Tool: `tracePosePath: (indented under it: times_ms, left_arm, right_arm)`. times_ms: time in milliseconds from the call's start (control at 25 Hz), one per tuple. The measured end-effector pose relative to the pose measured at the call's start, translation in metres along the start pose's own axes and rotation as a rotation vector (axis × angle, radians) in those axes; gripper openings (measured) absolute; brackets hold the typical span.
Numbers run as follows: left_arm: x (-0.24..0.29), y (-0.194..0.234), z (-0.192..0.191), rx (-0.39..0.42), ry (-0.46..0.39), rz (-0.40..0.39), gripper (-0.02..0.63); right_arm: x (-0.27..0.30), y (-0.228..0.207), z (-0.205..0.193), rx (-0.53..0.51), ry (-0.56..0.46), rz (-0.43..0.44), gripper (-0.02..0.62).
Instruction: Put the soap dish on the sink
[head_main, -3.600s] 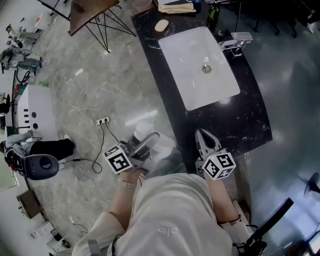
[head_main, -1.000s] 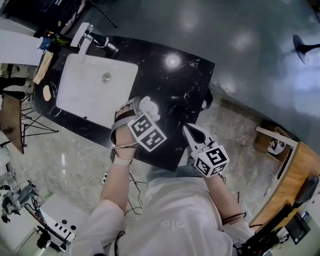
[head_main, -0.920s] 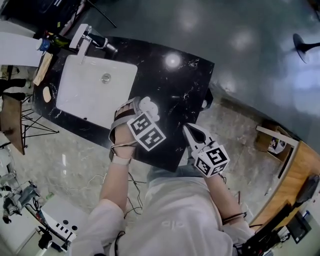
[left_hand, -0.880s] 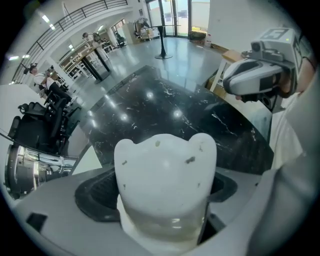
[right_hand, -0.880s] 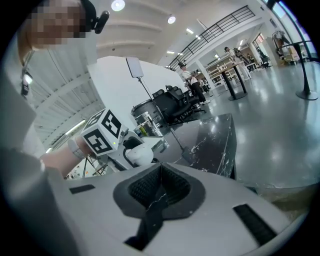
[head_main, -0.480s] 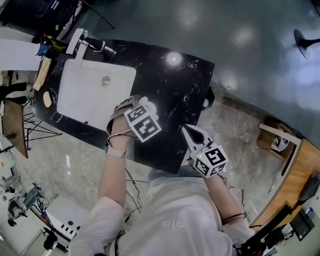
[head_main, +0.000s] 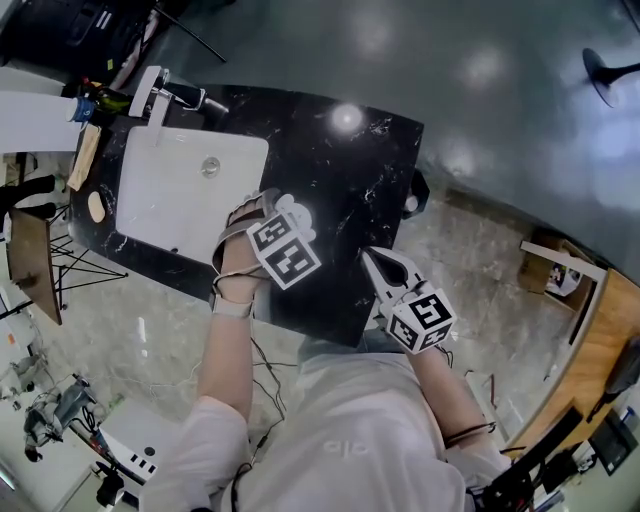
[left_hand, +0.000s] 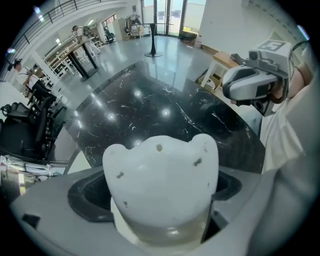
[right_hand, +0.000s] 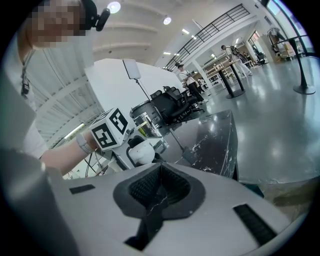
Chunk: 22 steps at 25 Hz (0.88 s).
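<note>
The white soap dish (head_main: 291, 209) sits between the jaws of my left gripper (head_main: 272, 215), which points straight down over the black counter (head_main: 350, 170), just right of the white sink (head_main: 170, 195). In the left gripper view the soap dish (left_hand: 160, 175) fills the space between the jaws. They are opening, and a dark gap shows beside the dish on the right. My right gripper (head_main: 373, 260) hangs at the counter's near edge, shut and empty. The right gripper (right_hand: 160, 192) looks across at the soap dish (right_hand: 141, 150).
A chrome faucet (head_main: 160, 90) stands at the sink's far side, with bottles (head_main: 95, 100) beside it. An oval bar of soap (head_main: 96, 207) lies on the counter left of the sink. The counter's right end (head_main: 400, 140) borders a glossy grey floor.
Since the oldest frame the person has come round the counter and brought the left gripper up from beside it. In the last second the left gripper shifted slightly; the right stayed still.
</note>
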<state>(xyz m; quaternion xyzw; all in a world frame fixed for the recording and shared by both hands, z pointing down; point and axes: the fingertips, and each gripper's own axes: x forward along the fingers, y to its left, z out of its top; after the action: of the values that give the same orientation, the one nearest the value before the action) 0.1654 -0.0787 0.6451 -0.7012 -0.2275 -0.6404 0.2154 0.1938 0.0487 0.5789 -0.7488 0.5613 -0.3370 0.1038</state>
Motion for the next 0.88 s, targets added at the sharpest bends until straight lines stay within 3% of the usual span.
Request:
tracePosePath:
  times_ms: [240,440,880]
  left_arm:
    - [-0.013,0.011,0.005,0.013,-0.015,0.109,0.535]
    - [-0.034,0.01,0.009,-0.016,-0.065,0.116,0.534]
    - [-0.092,0.0,0.015,-0.163,-0.252,0.131,0.534]
  right_arm:
    - [-0.002,0.006,0.001,-0.007,-0.001,0.004,0.02]
    - [-0.003,0.01,0.005,-0.012,-0.011,0.013,0.02]
    - [-0.004,0.032,0.022,-0.05,-0.029,0.048,0.02]
